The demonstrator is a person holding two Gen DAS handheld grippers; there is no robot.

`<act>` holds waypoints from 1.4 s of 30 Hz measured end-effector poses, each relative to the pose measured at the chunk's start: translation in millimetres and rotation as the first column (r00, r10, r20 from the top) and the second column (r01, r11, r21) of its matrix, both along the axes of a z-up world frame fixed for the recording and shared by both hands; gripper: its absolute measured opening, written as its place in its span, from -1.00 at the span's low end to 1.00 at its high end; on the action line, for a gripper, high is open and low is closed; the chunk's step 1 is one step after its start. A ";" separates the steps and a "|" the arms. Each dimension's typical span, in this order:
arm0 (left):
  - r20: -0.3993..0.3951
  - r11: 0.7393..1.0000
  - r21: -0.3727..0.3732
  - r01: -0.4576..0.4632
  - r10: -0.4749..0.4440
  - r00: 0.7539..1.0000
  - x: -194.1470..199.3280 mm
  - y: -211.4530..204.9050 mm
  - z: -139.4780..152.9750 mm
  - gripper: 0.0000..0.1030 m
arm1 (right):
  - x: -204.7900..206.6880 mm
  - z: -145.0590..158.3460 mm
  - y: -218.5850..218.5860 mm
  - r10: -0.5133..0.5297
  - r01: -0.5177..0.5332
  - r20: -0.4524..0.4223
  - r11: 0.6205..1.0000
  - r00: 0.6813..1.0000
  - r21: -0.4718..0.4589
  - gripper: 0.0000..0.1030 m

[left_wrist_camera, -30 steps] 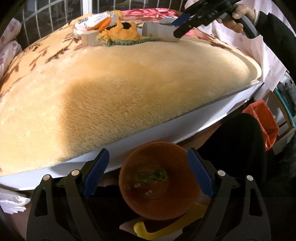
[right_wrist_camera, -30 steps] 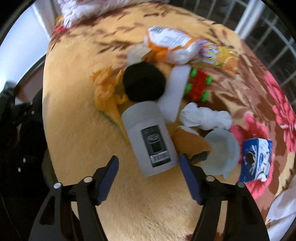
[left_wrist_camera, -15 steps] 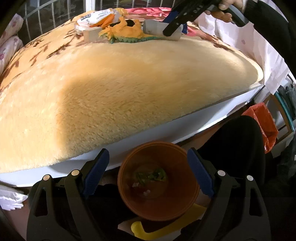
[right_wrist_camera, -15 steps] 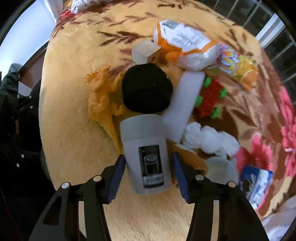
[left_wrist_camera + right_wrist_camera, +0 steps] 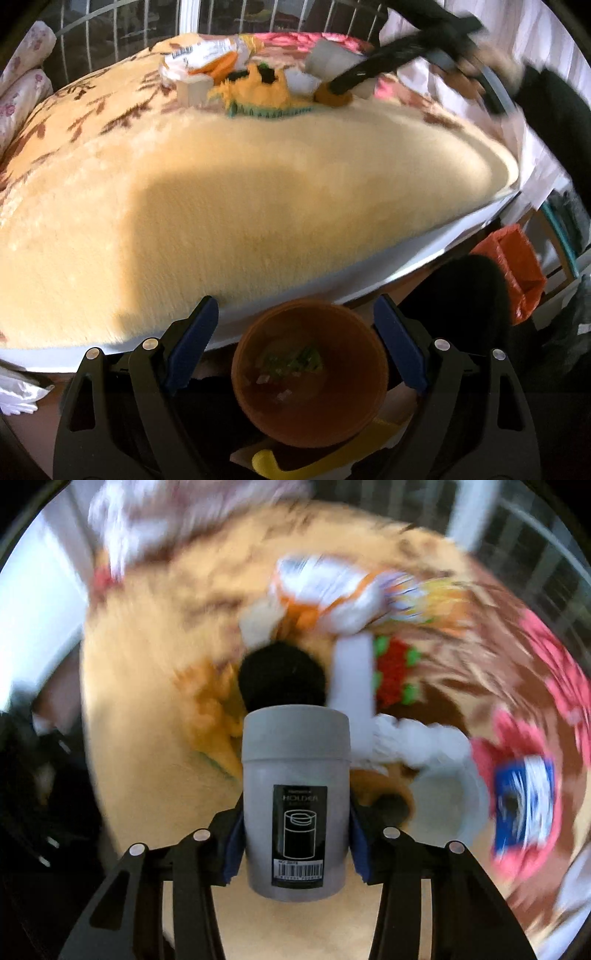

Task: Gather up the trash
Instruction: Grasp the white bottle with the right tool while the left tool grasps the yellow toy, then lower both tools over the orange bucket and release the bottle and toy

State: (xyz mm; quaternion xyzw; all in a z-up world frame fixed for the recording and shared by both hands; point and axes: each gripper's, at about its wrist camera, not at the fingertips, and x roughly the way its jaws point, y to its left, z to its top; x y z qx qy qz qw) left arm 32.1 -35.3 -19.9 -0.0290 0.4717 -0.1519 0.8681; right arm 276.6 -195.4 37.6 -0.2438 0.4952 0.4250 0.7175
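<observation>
My right gripper (image 5: 295,849) is shut on a grey cylindrical holder (image 5: 295,805) with a black label, lifted off the blanket; the view is blurred. It shows far off in the left wrist view (image 5: 328,55). Below it lie a snack bag (image 5: 325,587), a black round thing (image 5: 280,679), white crumpled tissue (image 5: 417,742), a white cup (image 5: 443,805) and a blue carton (image 5: 524,801). My left gripper (image 5: 295,339) is open around an orange bin (image 5: 310,373) with scraps inside, below the bed's edge.
A yellow fleece blanket (image 5: 240,192) covers the bed. An orange toy dinosaur (image 5: 258,88), a wooden block (image 5: 192,88) and a red-green toy (image 5: 395,668) lie among the trash. An orange bag (image 5: 517,273) hangs at the right. Railings stand behind the bed.
My right gripper closed on the grey holder and lifted it from the pile. The left gripper and the bin stayed in place.
</observation>
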 end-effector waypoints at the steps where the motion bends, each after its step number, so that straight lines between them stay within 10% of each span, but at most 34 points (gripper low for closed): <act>1: 0.007 1.000 -0.007 -0.004 0.004 1.000 2.3 0.5 3.5 0.63 | -9.9 11.9 -17.9 -0.048 0.047 0.003 0.995 0.999 0.090 -0.10; 5: 0.030 0.998 -0.029 -0.051 0.052 0.998 28.9 -2.9 24.2 0.63 | -51.3 38.2 -66.0 -0.196 0.186 -0.004 0.926 0.981 0.329 -0.10; 11: 0.002 0.979 -0.064 -0.195 0.196 0.981 96.6 -17.0 45.9 0.63 | -128.2 24.7 -95.5 -0.385 0.333 0.039 0.842 0.922 0.425 -0.10; 18: -0.152 0.874 -0.098 -0.476 0.460 0.875 178.5 -11.5 22.5 0.63 | -158.0 -0.8 -124.6 -0.459 0.418 -0.045 0.757 0.887 0.503 -0.10; 25: -0.045 0.826 0.042 -0.563 0.564 0.824 198.6 -21.1 6.5 0.39 | -161.8 -18.1 -133.3 -0.462 0.432 -0.076 0.741 0.884 0.514 -0.10; 35: 0.110 0.955 -0.111 -0.276 0.287 0.951 151.3 2.6 14.9 0.36 | -173.5 -19.5 -125.8 -0.451 0.424 -0.097 0.713 0.887 0.559 -0.10; 42: 0.211 0.984 -0.086 -0.157 0.172 0.962 89.0 13.2 36.2 0.36 | -188.5 -18.0 -98.3 -0.471 0.420 -0.058 0.719 0.880 0.554 -0.10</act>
